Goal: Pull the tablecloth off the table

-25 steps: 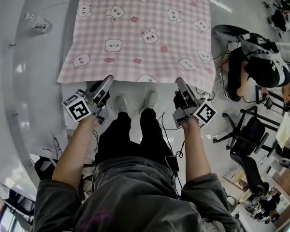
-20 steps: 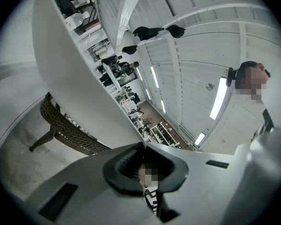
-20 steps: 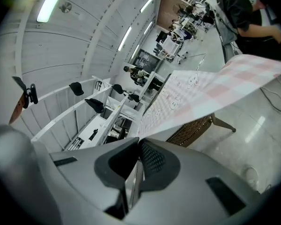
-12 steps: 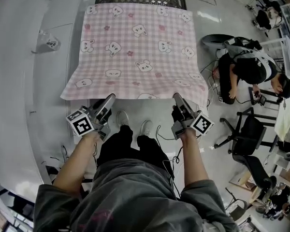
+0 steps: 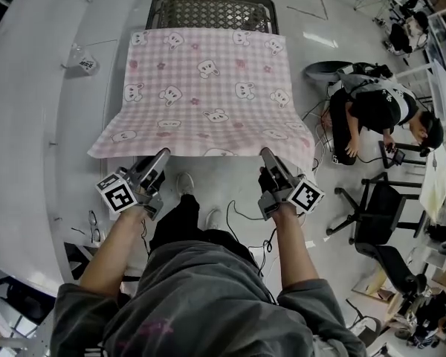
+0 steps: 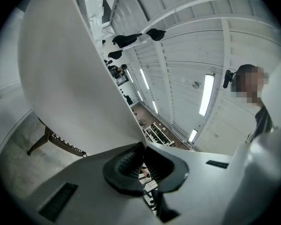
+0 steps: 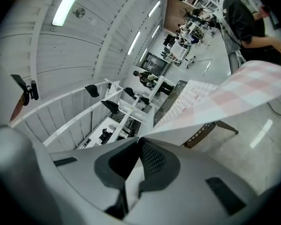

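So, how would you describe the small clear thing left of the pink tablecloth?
Find the pink checked tablecloth with rabbit faces in the middle of the head view. Left of its far corner runs a broad white curved surface. The clear plastic bottle sits there alone: small, transparent, with a dark label.

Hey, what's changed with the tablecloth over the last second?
The pink checked tablecloth with bunny prints has slid toward the person, baring more of the dark wicker table at its far end. The left gripper and right gripper stay shut on the cloth's near edge; nothing was let go.
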`<control>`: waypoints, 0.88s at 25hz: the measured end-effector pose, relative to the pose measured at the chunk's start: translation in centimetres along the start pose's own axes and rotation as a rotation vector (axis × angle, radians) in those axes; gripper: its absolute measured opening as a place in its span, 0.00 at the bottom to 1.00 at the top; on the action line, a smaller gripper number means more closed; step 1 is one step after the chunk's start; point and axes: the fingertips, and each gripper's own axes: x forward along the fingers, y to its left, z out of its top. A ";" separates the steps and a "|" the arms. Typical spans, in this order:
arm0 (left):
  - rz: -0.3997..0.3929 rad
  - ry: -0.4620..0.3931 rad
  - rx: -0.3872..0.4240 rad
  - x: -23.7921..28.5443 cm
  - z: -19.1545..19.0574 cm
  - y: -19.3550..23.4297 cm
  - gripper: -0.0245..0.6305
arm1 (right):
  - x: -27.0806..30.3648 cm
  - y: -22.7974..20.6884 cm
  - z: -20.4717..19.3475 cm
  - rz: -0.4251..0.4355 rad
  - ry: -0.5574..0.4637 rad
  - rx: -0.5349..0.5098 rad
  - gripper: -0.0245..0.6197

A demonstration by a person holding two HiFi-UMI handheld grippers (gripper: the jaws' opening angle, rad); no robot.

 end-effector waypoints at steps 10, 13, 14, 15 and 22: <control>-0.034 -0.125 0.041 -1.1 -0.4 -2.9 0.04 | -1.6 2.3 1.0 0.070 -0.040 -0.051 0.05; -0.042 -0.146 0.071 -2.0 -1.3 -5.6 0.04 | -3.9 3.9 1.1 0.100 -0.040 -0.071 0.05; -0.043 -0.151 0.084 -2.3 -1.5 -6.5 0.04 | -4.6 4.4 1.1 0.112 -0.039 -0.077 0.05; -0.045 -0.156 0.096 -2.6 -1.7 -7.3 0.04 | -5.3 4.9 1.1 0.120 -0.036 -0.084 0.05; -0.058 -0.188 0.145 -4.5 -3.2 -12.0 0.04 | -9.6 7.3 0.4 0.153 -0.040 -0.122 0.05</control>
